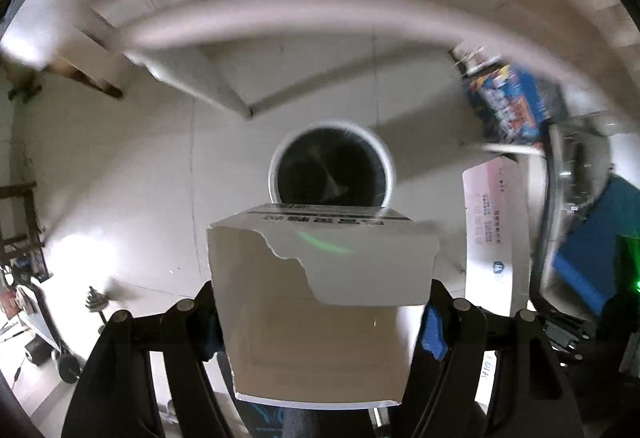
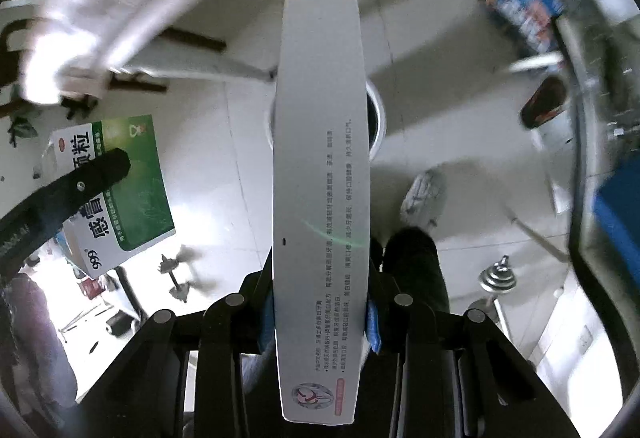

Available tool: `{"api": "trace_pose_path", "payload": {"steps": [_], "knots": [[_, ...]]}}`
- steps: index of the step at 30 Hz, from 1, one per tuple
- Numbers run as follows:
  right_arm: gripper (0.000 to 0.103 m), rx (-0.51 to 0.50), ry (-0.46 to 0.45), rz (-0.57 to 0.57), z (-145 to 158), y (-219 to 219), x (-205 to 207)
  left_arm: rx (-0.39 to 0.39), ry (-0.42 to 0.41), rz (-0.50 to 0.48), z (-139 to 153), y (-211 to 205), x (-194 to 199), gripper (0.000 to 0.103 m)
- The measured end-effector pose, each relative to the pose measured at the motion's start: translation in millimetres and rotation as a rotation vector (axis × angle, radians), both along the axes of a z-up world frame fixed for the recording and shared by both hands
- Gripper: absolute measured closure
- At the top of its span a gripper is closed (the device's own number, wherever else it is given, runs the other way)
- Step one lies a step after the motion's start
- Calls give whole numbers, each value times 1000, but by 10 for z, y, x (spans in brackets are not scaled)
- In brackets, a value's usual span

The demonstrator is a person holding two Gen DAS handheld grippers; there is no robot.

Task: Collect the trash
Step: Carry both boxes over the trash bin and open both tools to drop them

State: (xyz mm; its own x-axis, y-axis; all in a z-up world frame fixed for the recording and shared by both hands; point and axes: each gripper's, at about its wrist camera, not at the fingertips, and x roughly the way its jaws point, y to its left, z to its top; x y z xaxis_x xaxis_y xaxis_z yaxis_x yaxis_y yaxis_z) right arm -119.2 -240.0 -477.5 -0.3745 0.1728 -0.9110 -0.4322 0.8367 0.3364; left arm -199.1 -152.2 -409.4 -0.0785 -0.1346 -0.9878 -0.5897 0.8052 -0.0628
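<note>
Already both pieces of trash are lifted and carried over the floor, so the picking-up part looks done and the dropping is what remains. Straight ahead of both grippers, down on the pale floor, stands the round bin (image 1: 331,167) with a dark inside; in the right wrist view the bin (image 2: 376,118) is mostly hidden behind the load. The left gripper (image 1: 320,310) is clamped across a wide torn medicine box (image 1: 320,290), its open, ragged top facing the camera and its far edge just overlapping the bin's near rim. From the right wrist view the same medicine box (image 2: 120,190) shows its green face off to that gripper's left. The right gripper (image 2: 320,322) is squeezed tight on a long, narrow toothpaste box (image 2: 320,178), which reaches forward across the bin. Neither box is inside yet; both grips need to let go above the opening. Whether more trash waits elsewhere cannot be told.
</note>
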Motion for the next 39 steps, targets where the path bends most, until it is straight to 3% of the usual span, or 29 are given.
{"api": "trace_pose_path", "payload": {"steps": [1, 3, 4, 8, 12, 16, 18, 19, 20, 22, 24, 26, 28, 33, 39], "knots": [[67, -12, 15, 3, -228, 13, 2, -10, 17, 0, -226, 0, 35, 31], [67, -30, 43, 15, -703, 79, 30, -42, 33, -4, -778, 392, 135, 31], [67, -44, 52, 24, -969, 107, 53, -56, 48, -5, -994, 356, 150, 31], [67, -62, 111, 49, -1772, 256, 168, -105, 66, -15, -1672, 751, 335, 30], [67, -74, 131, 95, -2359, 459, 205, -151, 79, -4, -2033, 994, 286, 29], [66, -94, 184, 131, -2697, 633, 231, -160, 80, 22, -2202, 1185, 285, 25], [65, -98, 194, 145, -2812, 709, 270, -156, 82, 43, -2217, 1269, 271, 13], [60, -110, 183, 158, -2839, 741, 276, -143, 83, 49, -2203, 1305, 258, 0], [45, -118, 173, 160, -2873, 773, 287, -124, 80, 52, -2193, 1351, 259, 0], [28, -118, 155, 128, -2826, 774, 320, -78, 85, 57, -2150, 1412, 244, 0], [21, -110, 126, 115, -2760, 764, 339, -25, 88, 53, -2065, 1451, 207, 0], [7, -119, 64, 122, -2658, 754, 348, 27, 91, 42, -1987, 1464, 188, 0], [2, -148, -27, 135, -2525, 740, 339, 82, 91, 31, -1907, 1460, 167, 0], [1, -183, -184, 150, -2229, 729, 318, 135, 92, 27, -1781, 1439, 119, 0], [1, -203, -249, 155, -1934, 768, 300, 155, 90, 34, -1693, 1442, 96, 0]]}}
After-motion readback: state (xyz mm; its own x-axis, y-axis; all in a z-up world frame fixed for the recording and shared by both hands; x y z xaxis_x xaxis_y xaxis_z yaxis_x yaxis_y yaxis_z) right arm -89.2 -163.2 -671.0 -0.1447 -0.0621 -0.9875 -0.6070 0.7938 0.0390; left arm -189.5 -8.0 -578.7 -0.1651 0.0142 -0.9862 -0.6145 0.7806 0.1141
